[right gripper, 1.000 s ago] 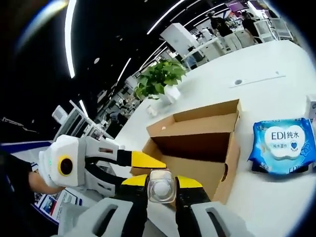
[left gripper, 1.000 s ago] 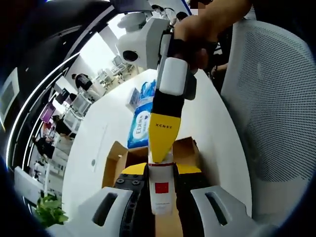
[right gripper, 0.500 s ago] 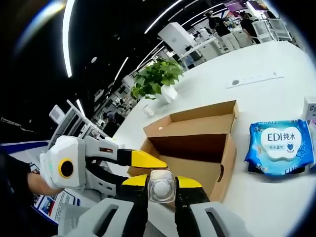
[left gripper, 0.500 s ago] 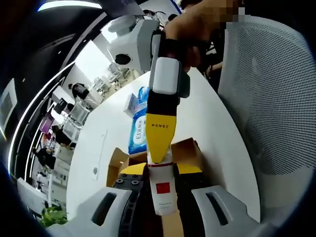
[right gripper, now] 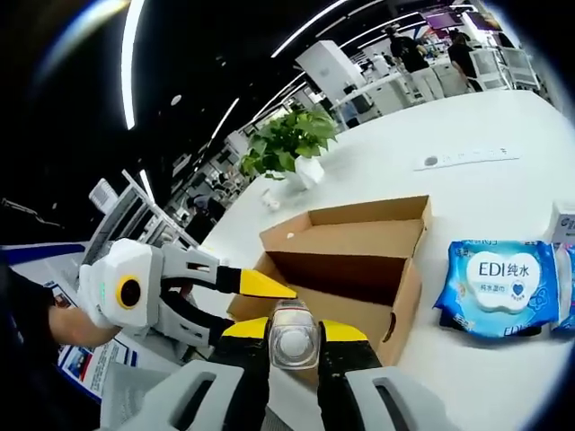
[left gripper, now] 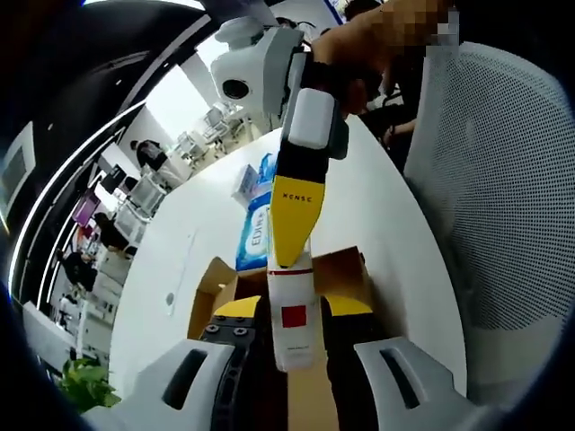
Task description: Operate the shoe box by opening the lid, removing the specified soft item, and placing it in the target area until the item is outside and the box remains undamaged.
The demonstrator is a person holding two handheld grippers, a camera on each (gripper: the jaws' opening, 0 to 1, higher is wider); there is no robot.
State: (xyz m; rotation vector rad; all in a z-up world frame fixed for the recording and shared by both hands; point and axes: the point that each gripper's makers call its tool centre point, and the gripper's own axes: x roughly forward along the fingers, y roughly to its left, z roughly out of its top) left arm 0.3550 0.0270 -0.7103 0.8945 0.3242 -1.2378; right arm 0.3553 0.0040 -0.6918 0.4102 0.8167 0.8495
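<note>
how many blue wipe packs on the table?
1 for sure: the blue wipe pack lies flat on the white table, right of the open shoe box in the right gripper view. A second blue edge at its far right may be another; too cut off to tell.

A white counter (right gripper: pixel 503 135) with a potted plant (right gripper: pixel 289 142) stands in a dark-ceilinged office lit by strip lights (right gripper: pixel 133 54), beside a white mesh chair (left gripper: pixel 503 197).

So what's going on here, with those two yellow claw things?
A person holds two grippers above a white table. Both the left gripper and the right gripper are clamped on one small white bottle, held over the open cardboard shoe box. A blue wipes pack lies beside the box.
</note>
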